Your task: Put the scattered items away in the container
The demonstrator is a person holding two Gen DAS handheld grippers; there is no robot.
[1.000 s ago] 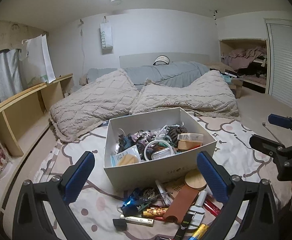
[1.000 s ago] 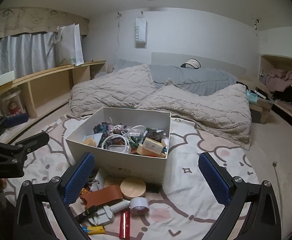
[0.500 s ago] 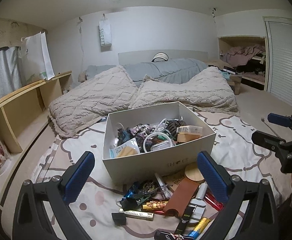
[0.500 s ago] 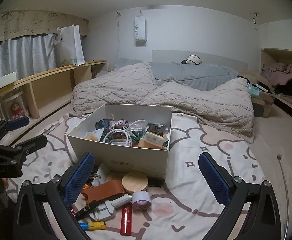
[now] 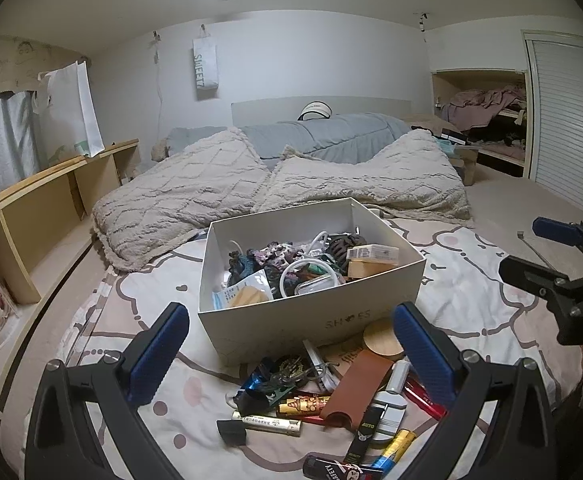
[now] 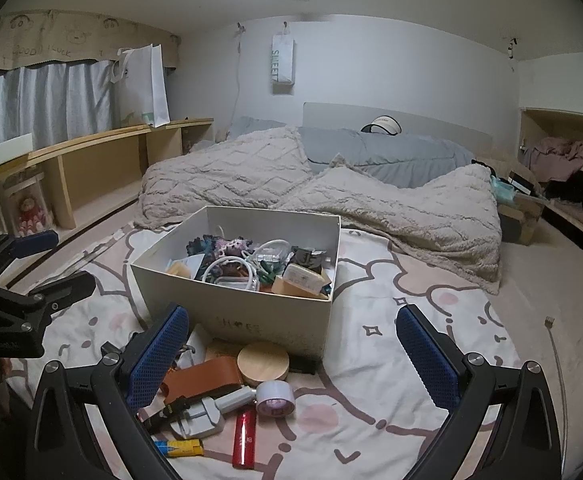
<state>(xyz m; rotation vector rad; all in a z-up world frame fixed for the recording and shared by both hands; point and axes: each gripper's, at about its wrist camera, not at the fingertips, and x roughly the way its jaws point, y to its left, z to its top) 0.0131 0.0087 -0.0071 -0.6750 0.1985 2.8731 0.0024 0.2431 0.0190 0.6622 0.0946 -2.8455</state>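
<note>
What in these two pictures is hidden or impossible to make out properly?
- Left view: the bottom of the white box is buried under its own jumble.
- Left view: the black tube is cut off by the lower edge.
- Right view: the left gripper's blue finger covers part of the loose pile, including the brown leather case.
- Both views: print on the small items, such as the red lighter, is too small to read.
</note>
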